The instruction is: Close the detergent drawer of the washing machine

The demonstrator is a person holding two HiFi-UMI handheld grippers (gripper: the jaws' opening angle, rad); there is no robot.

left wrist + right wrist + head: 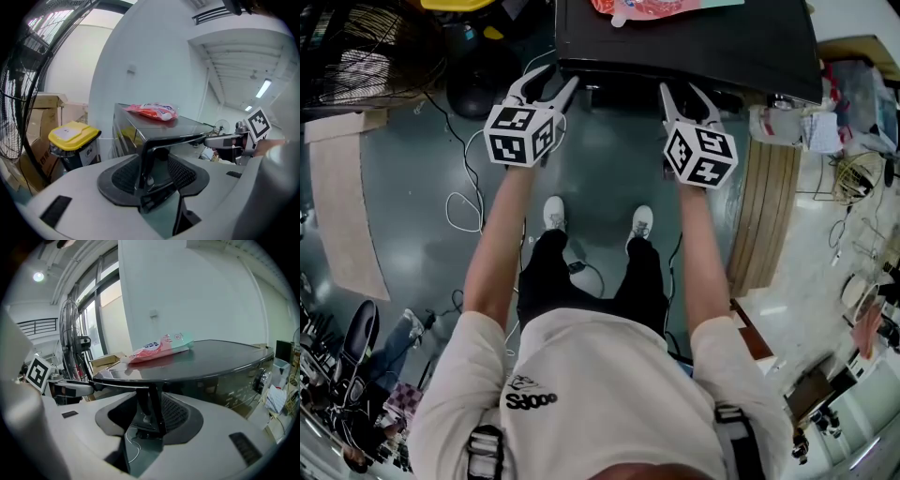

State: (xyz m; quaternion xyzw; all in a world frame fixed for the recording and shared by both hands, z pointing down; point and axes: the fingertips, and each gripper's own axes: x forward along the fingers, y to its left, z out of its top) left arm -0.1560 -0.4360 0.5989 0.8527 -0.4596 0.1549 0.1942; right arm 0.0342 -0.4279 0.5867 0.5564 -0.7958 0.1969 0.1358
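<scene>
The black washing machine (712, 47) stands at the top of the head view with a red pouch (642, 7) lying on its lid. Both grippers are at its front top edge. My left gripper (557, 81) is open; in the left gripper view a dark front corner of the machine (147, 150) stands between the wide pads (123, 176), untouched as far as I can see. My right gripper (684, 94) is open too, with a thin dark vertical edge (157, 413) between its jaws. I cannot tell whether that edge belongs to the detergent drawer.
A yellow-lidded bin (72, 133) and cardboard boxes (47, 105) stand left of the machine, with a wire fan (366, 52) nearer. Cables (464, 202) lie on the grey floor by the person's shoes (553, 214). Wooden boards (764, 216) lean at the right.
</scene>
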